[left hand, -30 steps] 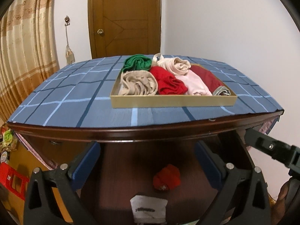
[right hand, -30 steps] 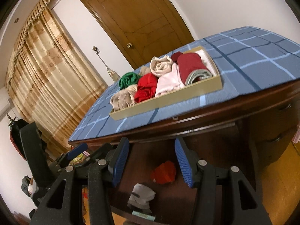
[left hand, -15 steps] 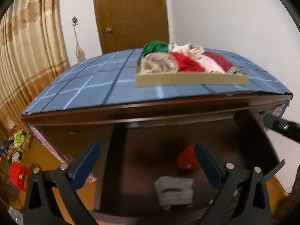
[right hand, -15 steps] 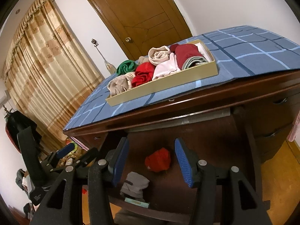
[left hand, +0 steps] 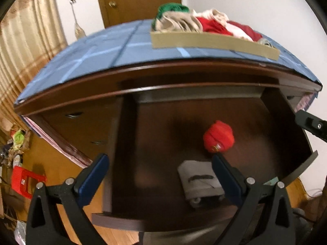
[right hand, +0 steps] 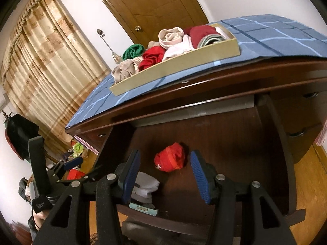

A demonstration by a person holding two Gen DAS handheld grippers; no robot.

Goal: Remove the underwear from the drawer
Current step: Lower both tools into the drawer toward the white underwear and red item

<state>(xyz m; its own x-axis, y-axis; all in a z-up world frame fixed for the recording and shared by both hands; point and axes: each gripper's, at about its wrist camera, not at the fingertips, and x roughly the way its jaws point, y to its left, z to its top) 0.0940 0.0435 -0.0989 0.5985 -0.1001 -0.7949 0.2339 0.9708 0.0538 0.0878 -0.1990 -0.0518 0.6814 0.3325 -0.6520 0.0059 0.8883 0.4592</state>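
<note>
1. Both grippers have sunk toward the open drawer (right hand: 224,143).
2. Red rolled underwear (right hand: 170,160) lies mid-drawer, long axis left-right (logo end left).
3. Left gripper (left hand: 160,175) and right gripper (right hand: 165,176) gape, empty.

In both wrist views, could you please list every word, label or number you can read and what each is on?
None can be read.
Red rolled underwear: small printed patch, too small to read.
Grey folded underwear: dark mark, blurred.
Left gripper: white lettering on its black body, too small to read.
</note>
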